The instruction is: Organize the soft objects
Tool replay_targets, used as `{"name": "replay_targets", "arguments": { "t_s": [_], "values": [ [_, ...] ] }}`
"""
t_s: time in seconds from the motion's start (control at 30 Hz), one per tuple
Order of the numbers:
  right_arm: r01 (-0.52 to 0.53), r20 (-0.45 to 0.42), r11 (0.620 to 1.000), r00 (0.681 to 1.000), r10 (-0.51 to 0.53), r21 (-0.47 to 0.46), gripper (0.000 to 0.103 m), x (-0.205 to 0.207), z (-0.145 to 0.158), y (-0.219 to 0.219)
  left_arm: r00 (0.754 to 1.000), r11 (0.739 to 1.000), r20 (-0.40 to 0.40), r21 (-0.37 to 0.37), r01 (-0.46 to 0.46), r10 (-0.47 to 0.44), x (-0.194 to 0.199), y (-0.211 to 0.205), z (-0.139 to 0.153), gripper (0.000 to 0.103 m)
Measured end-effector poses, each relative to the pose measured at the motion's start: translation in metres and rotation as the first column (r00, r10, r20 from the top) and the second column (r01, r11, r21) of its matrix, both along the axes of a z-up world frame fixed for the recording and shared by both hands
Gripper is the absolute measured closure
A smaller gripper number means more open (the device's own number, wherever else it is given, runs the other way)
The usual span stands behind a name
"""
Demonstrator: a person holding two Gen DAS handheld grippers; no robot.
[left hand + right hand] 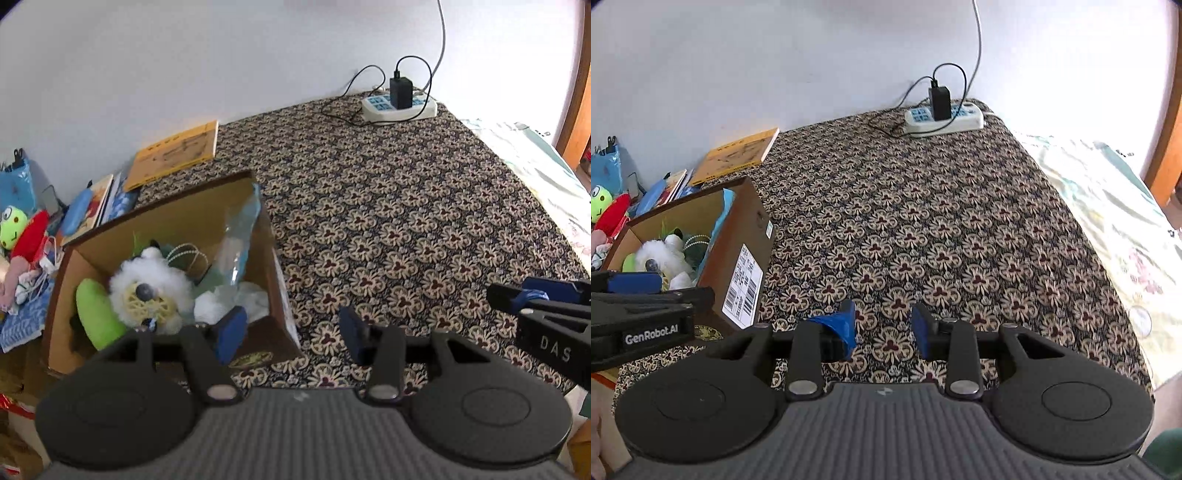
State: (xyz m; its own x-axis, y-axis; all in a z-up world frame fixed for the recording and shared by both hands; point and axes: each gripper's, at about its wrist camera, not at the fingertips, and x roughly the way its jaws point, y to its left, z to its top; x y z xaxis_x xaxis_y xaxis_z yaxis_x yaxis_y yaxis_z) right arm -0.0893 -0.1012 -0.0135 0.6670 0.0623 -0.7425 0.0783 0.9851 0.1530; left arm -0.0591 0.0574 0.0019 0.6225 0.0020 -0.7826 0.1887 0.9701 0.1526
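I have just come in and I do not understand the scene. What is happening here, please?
A person holds a gripper in each hand above a patterned cloth, sorting soft things. A cardboard box at the left already holds a white fluffy toy and a green plush. More plush toys lie outside it, further left. The left gripper is open and empty beside the box. The right gripper also holds nothing.

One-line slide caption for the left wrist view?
Left gripper, open and empty, beside cardboard box holding white plush toy.
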Motion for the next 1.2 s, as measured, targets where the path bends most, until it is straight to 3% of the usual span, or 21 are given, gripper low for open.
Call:
{"name": "replay_targets", "arguments": {
  "t_s": [0.27, 0.43, 0.9, 1.2],
  "values": [
    [-0.001, 0.005, 1.000, 1.000, 0.001, 0.006, 0.086, -0.001, 0.006, 0.031, 0.999, 0.998, -0.011, -0.035, -0.044, 0.043, -0.001, 0.044, 0.006, 0.055],
    [-0.033, -0.021, 0.999, 0.999, 0.033, 0.002, 0.085, 0.003, 0.010, 0.071, 0.996, 0.995, -0.018, -0.034, -0.090, 0.090, 0.000, 0.087, 0.010, 0.055],
    [-0.094, 0.010, 0.995, 0.996, 0.094, 0.030, 0.084, 0.030, 0.026, 0.168, 0.981, 0.980, -0.025, -0.030, -0.195, 0.194, 0.016, 0.191, 0.007, 0.054],
    [-0.107, 0.058, 0.994, 0.993, 0.107, -0.001, 0.083, 0.049, 0.034, 0.211, 0.973, 0.973, 0.034, -0.034, -0.227, 0.229, 0.033, 0.230, 0.005, 0.054]
  ]
}}
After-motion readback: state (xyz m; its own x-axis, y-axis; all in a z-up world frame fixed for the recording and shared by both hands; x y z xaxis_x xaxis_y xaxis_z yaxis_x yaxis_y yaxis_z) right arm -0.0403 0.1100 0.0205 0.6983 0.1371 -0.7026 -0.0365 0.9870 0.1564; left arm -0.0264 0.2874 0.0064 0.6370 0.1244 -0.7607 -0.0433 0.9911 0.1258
